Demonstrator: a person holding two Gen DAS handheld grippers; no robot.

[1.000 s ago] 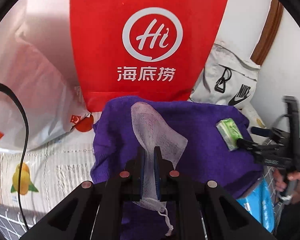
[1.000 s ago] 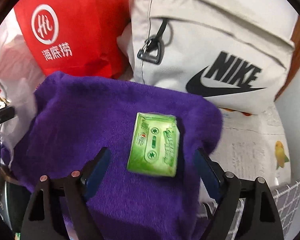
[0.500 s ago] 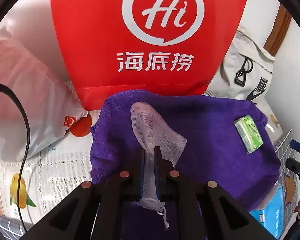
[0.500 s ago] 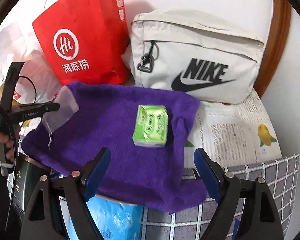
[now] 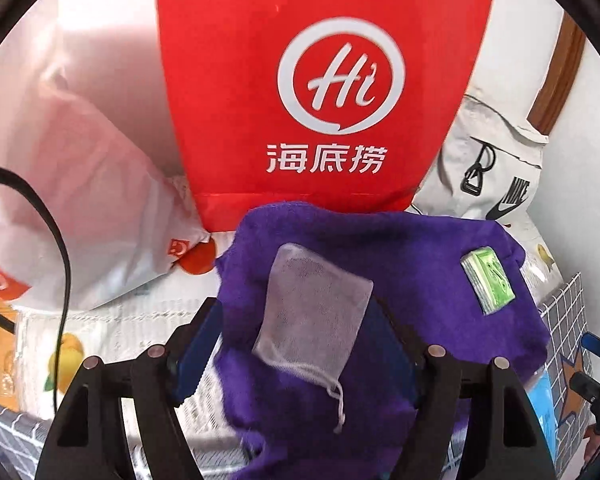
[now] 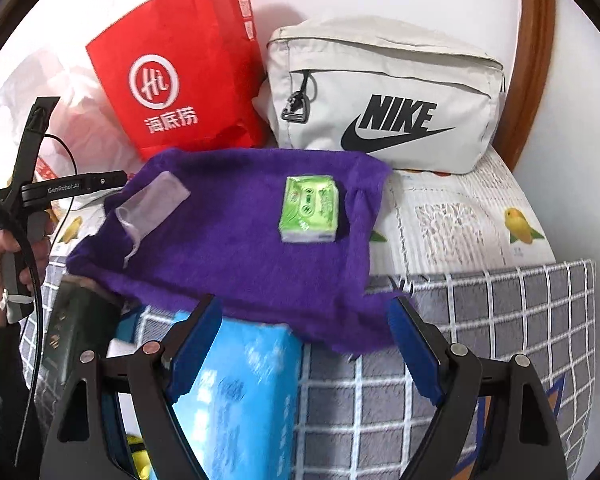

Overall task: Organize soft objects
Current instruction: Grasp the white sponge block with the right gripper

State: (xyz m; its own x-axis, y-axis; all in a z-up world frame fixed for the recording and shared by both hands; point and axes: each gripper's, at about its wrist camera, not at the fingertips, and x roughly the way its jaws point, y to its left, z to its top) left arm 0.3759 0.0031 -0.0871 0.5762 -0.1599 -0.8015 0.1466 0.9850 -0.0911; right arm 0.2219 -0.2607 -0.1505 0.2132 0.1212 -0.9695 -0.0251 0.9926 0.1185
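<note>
A purple towel (image 5: 400,264) (image 6: 240,248) lies spread over the table. A white mesh drawstring pouch (image 5: 312,312) (image 6: 152,204) lies flat on its left part. A green tissue pack (image 5: 488,280) (image 6: 309,208) lies on its right part. My left gripper (image 5: 296,344) is open, its fingers either side of the pouch's near end, not holding it. My right gripper (image 6: 304,348) is open and empty, pulled back over the towel's near edge and a blue tissue package (image 6: 236,396).
A red paper bag (image 5: 320,92) (image 6: 176,80) and a cream Nike bag (image 6: 384,96) (image 5: 492,168) stand behind the towel. A white plastic bag (image 5: 72,184) is at the left. A grey checked cloth (image 6: 480,340) covers the table's near right.
My left gripper opened and let go of the mesh pouch, which now lies flat on the towel. My right gripper drew back and up, away from the tissue pack.
</note>
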